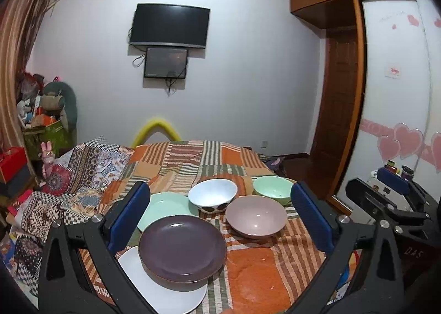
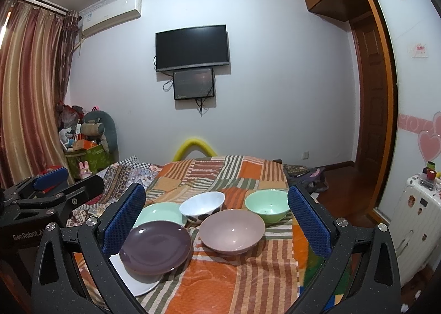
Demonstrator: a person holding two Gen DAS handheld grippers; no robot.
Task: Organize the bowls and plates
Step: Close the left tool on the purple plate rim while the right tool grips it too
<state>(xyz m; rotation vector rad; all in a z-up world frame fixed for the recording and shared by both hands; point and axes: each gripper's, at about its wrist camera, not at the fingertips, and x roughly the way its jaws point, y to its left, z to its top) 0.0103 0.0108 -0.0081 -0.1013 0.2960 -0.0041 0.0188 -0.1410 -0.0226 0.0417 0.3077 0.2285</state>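
Observation:
On the striped orange bedspread [image 1: 259, 267] a purple plate [image 1: 182, 247] rests on a white plate [image 1: 165, 292]. Behind them lies a mint plate [image 1: 168, 208]. A white bowl with dark spots [image 1: 212, 195], a pink bowl [image 1: 256, 216] and a mint bowl [image 1: 271, 188] stand to the right. In the right wrist view the purple plate [image 2: 155, 247], white plate [image 2: 137, 278], mint plate [image 2: 160, 213], spotted bowl [image 2: 202, 206], pink bowl [image 2: 231, 231] and mint bowl [image 2: 267, 205] show again. My left gripper [image 1: 220, 217] and right gripper [image 2: 216, 220] hover open above the dishes, holding nothing.
The bed runs toward a wall with a TV [image 1: 169, 26]. Patterned blankets [image 1: 82, 165] cover its left side. A wardrobe with heart stickers [image 1: 399, 121] and a white suitcase [image 2: 413, 223] stand at the right. A pile of boxes and toys [image 2: 85, 143] fills the far left corner.

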